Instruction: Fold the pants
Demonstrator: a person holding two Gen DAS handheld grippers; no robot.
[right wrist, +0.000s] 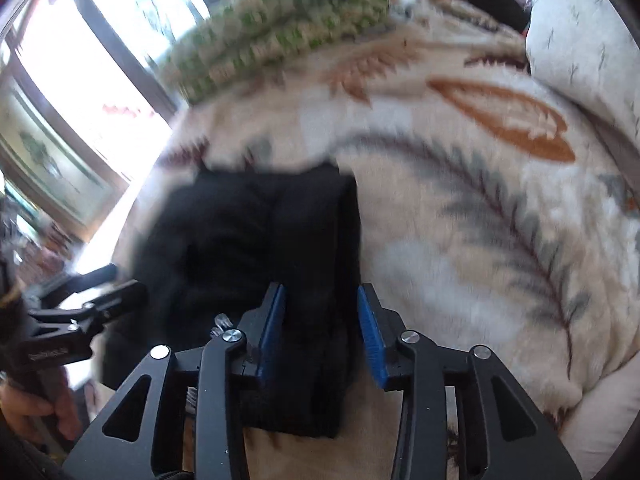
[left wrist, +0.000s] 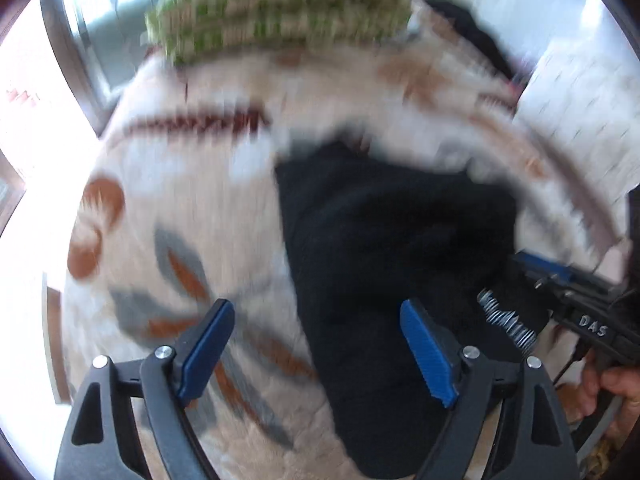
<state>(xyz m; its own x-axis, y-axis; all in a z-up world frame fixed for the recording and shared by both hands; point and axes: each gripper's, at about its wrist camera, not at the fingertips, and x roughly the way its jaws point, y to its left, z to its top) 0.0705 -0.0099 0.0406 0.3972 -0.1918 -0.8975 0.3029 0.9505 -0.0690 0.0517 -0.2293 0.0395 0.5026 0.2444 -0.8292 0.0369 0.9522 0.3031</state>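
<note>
Presently, the left gripper stands with its jaws wide apart and nothing between them, at the bottom of the left wrist view over the left margin of the black pants. The right gripper sits at bottom centre of its own view, jaws partly closed to either side of a thick folded band of the pants; the blue pads lie close against the cloth, but blur prevents a firm finding that they are clamped on it.

The pants lie bunched in the middle of both frames on a patterned blanket, with a green-checked cushion at upper centre and a white pillow at upper right.

Judgement: the fold is part made. To do it well, the right pads should bite every layer before any lift, and the left gripper should take the opposite edge so the cloth carries over flat.

No containers are visible in either view.
</note>
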